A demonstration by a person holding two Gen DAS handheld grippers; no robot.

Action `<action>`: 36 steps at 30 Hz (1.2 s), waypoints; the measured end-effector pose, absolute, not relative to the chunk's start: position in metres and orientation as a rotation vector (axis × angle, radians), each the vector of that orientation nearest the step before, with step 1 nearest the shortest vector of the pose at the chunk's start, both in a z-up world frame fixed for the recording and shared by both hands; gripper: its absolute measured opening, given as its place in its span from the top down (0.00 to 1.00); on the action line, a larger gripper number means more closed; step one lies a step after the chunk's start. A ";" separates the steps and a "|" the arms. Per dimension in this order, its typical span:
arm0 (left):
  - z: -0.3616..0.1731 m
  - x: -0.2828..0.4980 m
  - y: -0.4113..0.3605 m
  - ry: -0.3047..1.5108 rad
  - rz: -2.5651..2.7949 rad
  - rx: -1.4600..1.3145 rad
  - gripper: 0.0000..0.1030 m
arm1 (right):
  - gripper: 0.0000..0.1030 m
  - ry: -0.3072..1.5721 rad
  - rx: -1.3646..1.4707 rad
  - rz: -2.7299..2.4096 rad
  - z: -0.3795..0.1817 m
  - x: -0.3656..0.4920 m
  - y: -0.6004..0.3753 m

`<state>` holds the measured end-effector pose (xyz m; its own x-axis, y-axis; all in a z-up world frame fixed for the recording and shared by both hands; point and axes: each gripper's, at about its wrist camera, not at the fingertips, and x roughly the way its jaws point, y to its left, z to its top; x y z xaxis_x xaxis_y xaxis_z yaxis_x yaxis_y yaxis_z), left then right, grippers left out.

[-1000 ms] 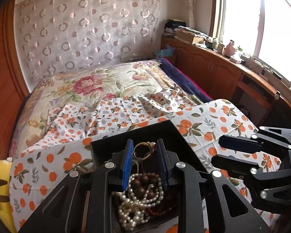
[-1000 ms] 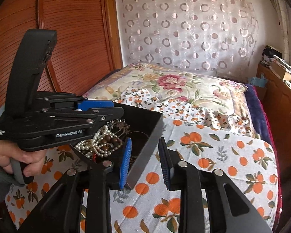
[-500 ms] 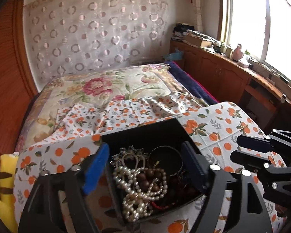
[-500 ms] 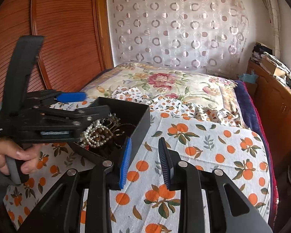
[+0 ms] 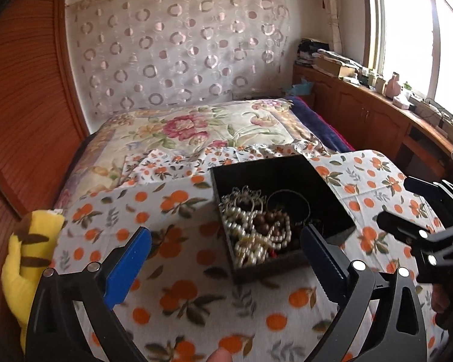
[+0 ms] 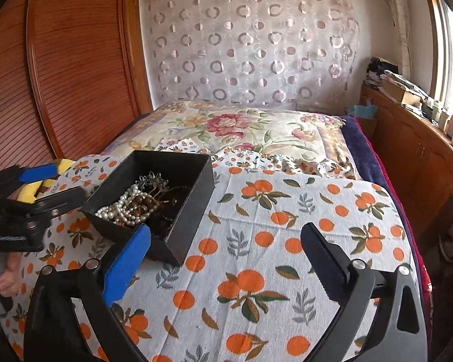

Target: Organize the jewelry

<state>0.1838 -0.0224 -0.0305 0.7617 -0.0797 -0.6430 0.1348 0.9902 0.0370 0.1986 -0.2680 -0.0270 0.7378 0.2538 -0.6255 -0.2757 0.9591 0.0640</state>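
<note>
A black open box (image 5: 265, 273) sits on the orange-print cloth. Inside it lie a white pearl necklace (image 5: 244, 232), brown beads (image 5: 268, 226), a thin dark bangle (image 5: 290, 194) and a silver ornament (image 5: 241, 193). My left gripper (image 5: 223, 259) hangs in front of the box; its jaws are opening wide and grip nothing. The right gripper (image 5: 394, 200) shows at the right edge. In the right wrist view the box (image 6: 190, 211) lies to the left, pearls (image 6: 120, 209) showing. My right gripper (image 6: 226, 259) is over bare cloth, its jaws opening, nothing between them. The left gripper (image 6: 57, 182) is at far left.
A yellow plush toy (image 5: 30, 259) lies at the cloth's left edge. The orange-print cloth (image 6: 271, 241) covers the bed's near end, with a floral quilt (image 5: 196, 129) behind. A wooden wardrobe (image 6: 75, 75) stands on the left and cabinets (image 5: 377, 120) under the window on the right.
The left gripper was narrow right over the box; it has opened wide and drawn back to the left. The right gripper's jaws went from narrow to wide, and it pulled away from the box.
</note>
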 end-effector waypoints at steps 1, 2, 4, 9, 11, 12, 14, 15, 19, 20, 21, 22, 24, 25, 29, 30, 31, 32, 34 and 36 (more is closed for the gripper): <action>-0.029 0.177 -0.019 0.687 -0.114 0.074 0.07 | 0.03 0.679 -0.031 0.282 -0.026 0.196 -0.268; -0.027 0.172 -0.018 0.681 -0.111 0.065 0.07 | 0.03 0.672 -0.025 0.277 -0.024 0.191 -0.267; -0.021 0.158 -0.011 0.665 -0.104 0.044 0.08 | 0.03 0.652 -0.013 0.275 -0.019 0.182 -0.267; -0.002 0.122 0.000 0.609 -0.077 0.043 0.07 | 0.03 0.563 -0.008 0.267 0.004 0.145 -0.265; 0.004 0.109 0.002 0.589 -0.073 0.042 0.07 | 0.03 0.532 -0.006 0.262 0.013 0.130 -0.266; 0.008 0.101 0.004 0.579 -0.073 0.036 0.07 | 0.03 0.521 -0.003 0.259 0.017 0.124 -0.267; 0.014 0.091 0.006 0.565 -0.072 0.034 0.07 | 0.03 0.502 0.006 0.254 0.024 0.112 -0.269; 0.016 0.086 0.007 0.558 -0.070 0.035 0.07 | 0.03 0.494 0.013 0.250 0.027 0.106 -0.270; 0.024 0.068 0.009 0.531 -0.074 0.030 0.07 | 0.03 0.461 0.025 0.256 0.037 0.088 -0.272; 0.024 0.066 0.009 0.528 -0.075 0.031 0.07 | 0.03 0.452 0.024 0.257 0.039 0.084 -0.272; 0.024 0.062 0.008 0.525 -0.076 0.032 0.07 | 0.03 0.447 0.022 0.256 0.040 0.081 -0.271; 0.024 0.060 0.008 0.525 -0.075 0.034 0.07 | 0.03 0.443 0.019 0.254 0.041 0.077 -0.271; 0.024 0.055 0.006 0.526 -0.078 0.034 0.07 | 0.03 0.437 0.019 0.253 0.043 0.072 -0.270; 0.024 0.053 0.005 0.523 -0.081 0.037 0.07 | 0.03 0.435 0.019 0.253 0.044 0.070 -0.270; 0.023 0.047 0.000 0.511 -0.079 0.049 0.07 | 0.03 0.432 0.023 0.249 0.044 0.065 -0.271; 0.023 0.045 -0.001 0.508 -0.080 0.049 0.07 | 0.03 0.433 0.024 0.247 0.044 0.065 -0.272; 0.023 0.044 -0.001 0.506 -0.079 0.050 0.07 | 0.03 0.434 0.025 0.246 0.043 0.064 -0.273; 0.024 0.043 -0.001 0.503 -0.074 0.052 0.07 | 0.03 0.436 0.025 0.245 0.043 0.064 -0.273; 0.024 0.042 0.000 0.500 -0.072 0.051 0.07 | 0.03 0.437 0.028 0.242 0.042 0.062 -0.273; 0.026 0.041 0.001 0.498 -0.068 0.046 0.07 | 0.03 0.437 0.029 0.240 0.042 0.062 -0.274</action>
